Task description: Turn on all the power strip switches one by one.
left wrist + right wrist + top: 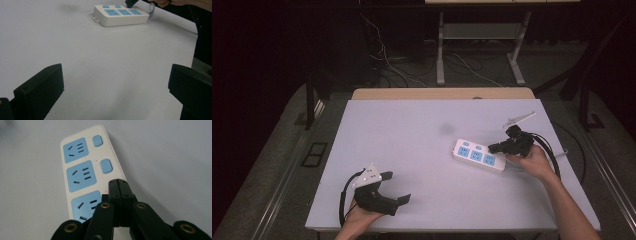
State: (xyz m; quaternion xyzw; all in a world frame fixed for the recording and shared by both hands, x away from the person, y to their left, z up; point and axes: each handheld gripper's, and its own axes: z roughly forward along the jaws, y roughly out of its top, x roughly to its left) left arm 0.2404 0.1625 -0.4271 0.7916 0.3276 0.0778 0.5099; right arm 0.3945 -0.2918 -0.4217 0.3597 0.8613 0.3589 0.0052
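Observation:
A white power strip (479,156) with three blue sockets and blue switches lies right of the table's middle. My right gripper (492,148) is shut with nothing in it, its tips over the strip's far edge. In the right gripper view the closed tips (118,182) cover the nearest switch spot; two blue switches (106,165) show beyond them, and a small red dot (106,192) shows beside the tips. Whether the tips touch the strip I cannot tell. My left gripper (396,187) rests open near the front left, far from the strip (121,16), with bare table between its fingers (40,90).
The white table top (412,140) has a wooden strip (442,93) along its far edge. Black cable (557,155) loops beside the right hand. Beyond the table stand metal desk legs (440,50) and loose floor cables (387,65).

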